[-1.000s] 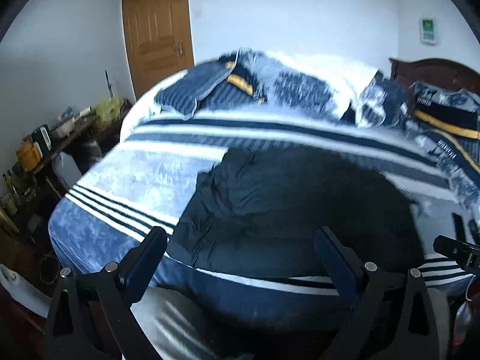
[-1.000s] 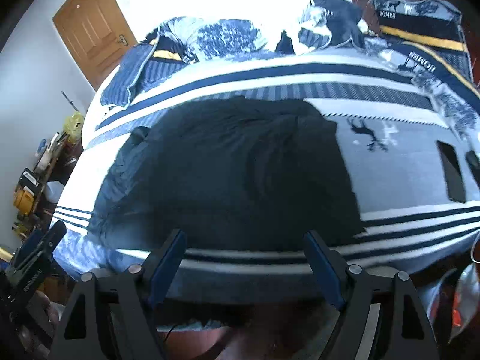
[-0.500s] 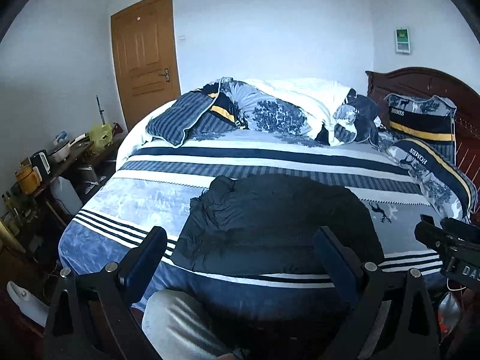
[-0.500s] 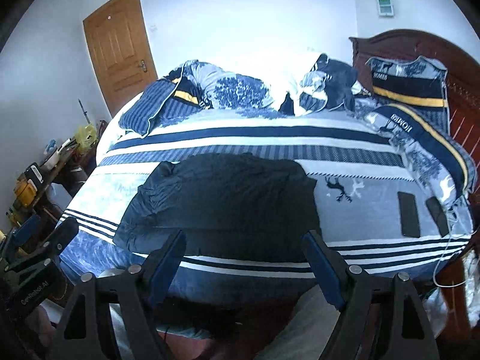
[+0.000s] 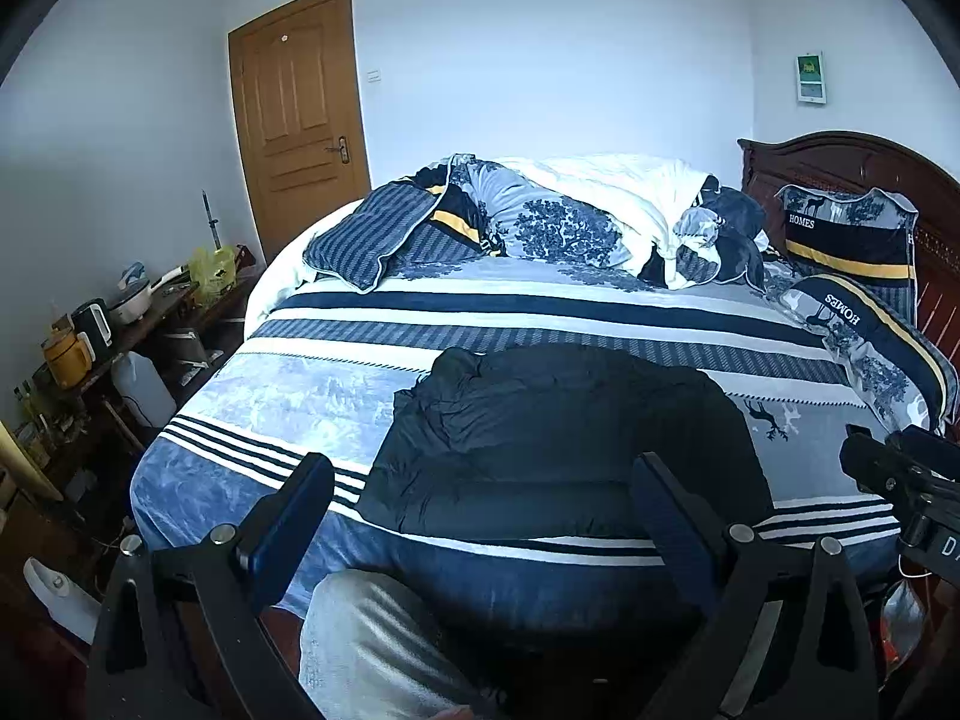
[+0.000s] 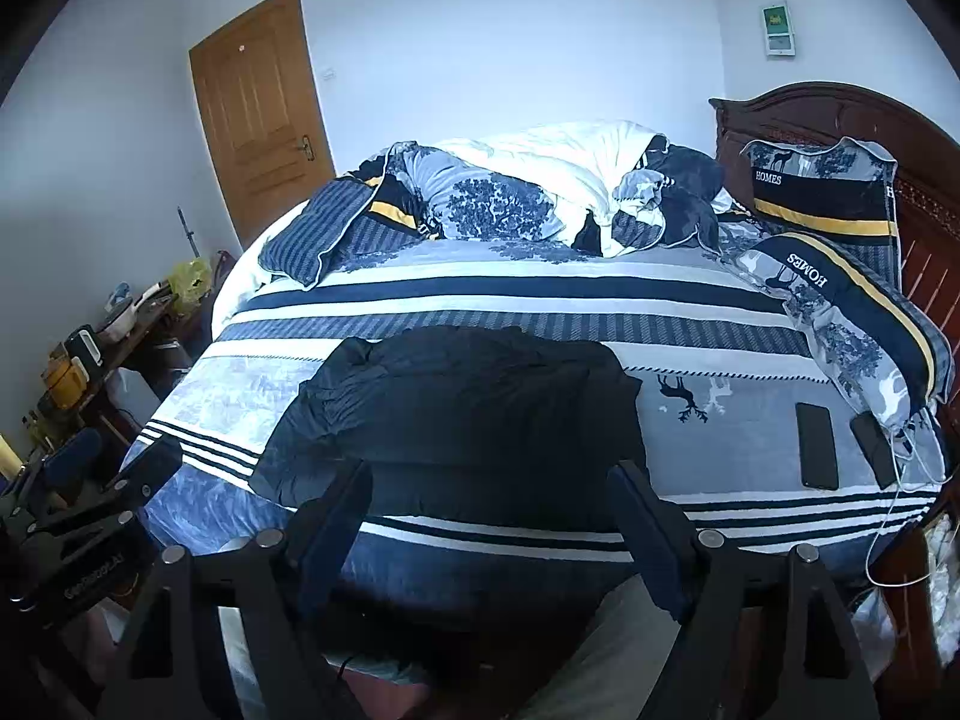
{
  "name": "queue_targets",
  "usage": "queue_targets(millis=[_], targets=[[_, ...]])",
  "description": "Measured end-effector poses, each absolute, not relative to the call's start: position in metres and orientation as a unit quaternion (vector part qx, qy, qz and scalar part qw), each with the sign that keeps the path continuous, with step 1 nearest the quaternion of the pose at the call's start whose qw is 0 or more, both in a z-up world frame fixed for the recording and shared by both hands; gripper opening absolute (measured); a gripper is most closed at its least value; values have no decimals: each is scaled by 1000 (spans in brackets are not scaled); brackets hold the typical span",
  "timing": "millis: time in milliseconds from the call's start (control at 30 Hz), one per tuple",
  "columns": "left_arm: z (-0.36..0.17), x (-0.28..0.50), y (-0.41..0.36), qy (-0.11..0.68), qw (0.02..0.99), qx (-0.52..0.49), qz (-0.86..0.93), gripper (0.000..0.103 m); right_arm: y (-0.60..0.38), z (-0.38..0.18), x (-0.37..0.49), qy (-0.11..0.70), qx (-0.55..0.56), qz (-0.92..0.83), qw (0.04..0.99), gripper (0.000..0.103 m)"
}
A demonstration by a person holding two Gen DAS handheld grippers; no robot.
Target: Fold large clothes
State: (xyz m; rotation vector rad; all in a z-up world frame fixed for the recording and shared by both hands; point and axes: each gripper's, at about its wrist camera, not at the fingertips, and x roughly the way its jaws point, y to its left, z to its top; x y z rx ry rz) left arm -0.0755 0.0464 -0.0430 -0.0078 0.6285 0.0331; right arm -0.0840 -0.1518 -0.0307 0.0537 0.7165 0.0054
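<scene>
Lying on the near half of the bed [image 5: 600, 312], a dark garment [image 5: 558, 438] sits folded into a rough rectangle, its left edge rumpled, its near edge just short of the bed's striped border. Left gripper [image 5: 480, 516]: jaws wide apart, holding nothing, raised clear of the bedding and apart from the garment. Right gripper [image 6: 492, 516]: jaws likewise wide and empty, above the near bed edge, not touching the cloth. The right-wrist view shows the left gripper at its lower left; the left-wrist view shows the right gripper at its right edge.

Two dark phones [image 6: 816, 447] lie on the bedding to the right of the garment, near a patterned pillow [image 6: 852, 324]. A bunched quilt [image 5: 576, 210] occupies the far side. A wooden door [image 5: 297, 114] stands shut. A cluttered side surface [image 5: 150, 306] runs along the left wall. A light trouser leg [image 5: 372, 648] shows below the left gripper.
</scene>
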Motion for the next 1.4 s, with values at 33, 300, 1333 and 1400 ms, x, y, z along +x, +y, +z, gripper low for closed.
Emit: queue_targets(millis=[33, 300, 1333, 1400], targets=[[-43, -76, 46, 310, 950, -5, 16, 98, -152, -31, -84, 351, 26, 3, 936, 83], [-45, -74, 47, 315, 949, -13, 11, 98, -148, -33, -84, 352, 22, -7, 936, 83], [-62, -58, 50, 339, 940, -11, 18, 98, -150, -53, -71, 374, 29, -6, 927, 83], [-64, -57, 50, 342, 939, -10, 18, 98, -150, -54, -70, 375, 28, -6, 927, 83]])
